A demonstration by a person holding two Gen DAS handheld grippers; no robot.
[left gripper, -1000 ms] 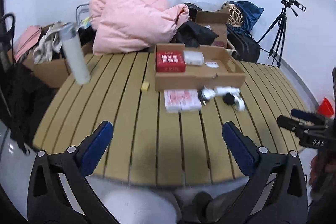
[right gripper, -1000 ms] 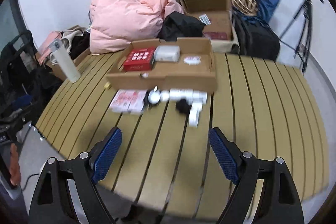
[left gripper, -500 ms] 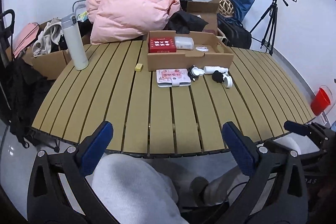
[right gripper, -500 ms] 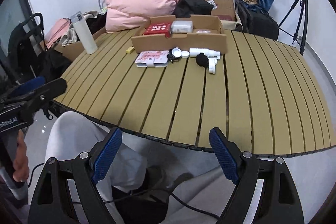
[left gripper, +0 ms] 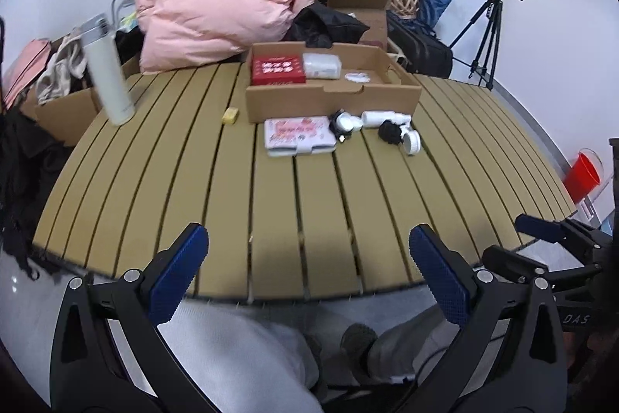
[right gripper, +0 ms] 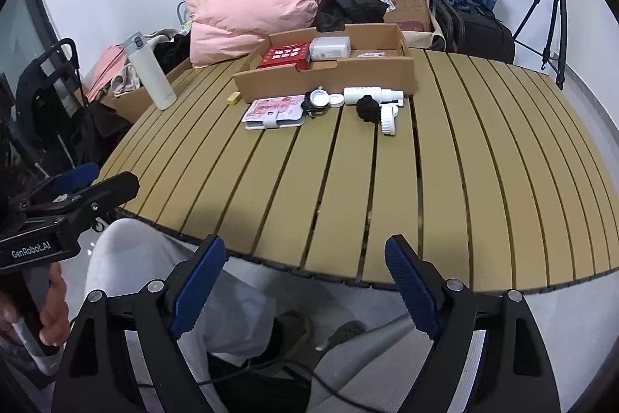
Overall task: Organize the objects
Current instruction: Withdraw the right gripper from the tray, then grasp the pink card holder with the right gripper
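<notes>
Both the left tongs [left gripper: 305, 269] and the right tongs [right gripper: 303, 279] hang wide open and empty over the near edge of the desk [right gripper: 483, 180], well short of the loose items. Judging by that, the sorting is only at the approach stage.

The cardboard box [right gripper: 329, 76] sits at the far side of the desk. Just in front of it lie a pink wallet [right gripper: 274, 113], a white bottle [right gripper: 371, 95] and a black lump [right gripper: 367, 109]. The bottle lies on its side, long axis running parallel to the box's front wall, nozzle toward the right. A likely next move: reach forward to one item, close on it across its short side, and lift it into the box.
</notes>
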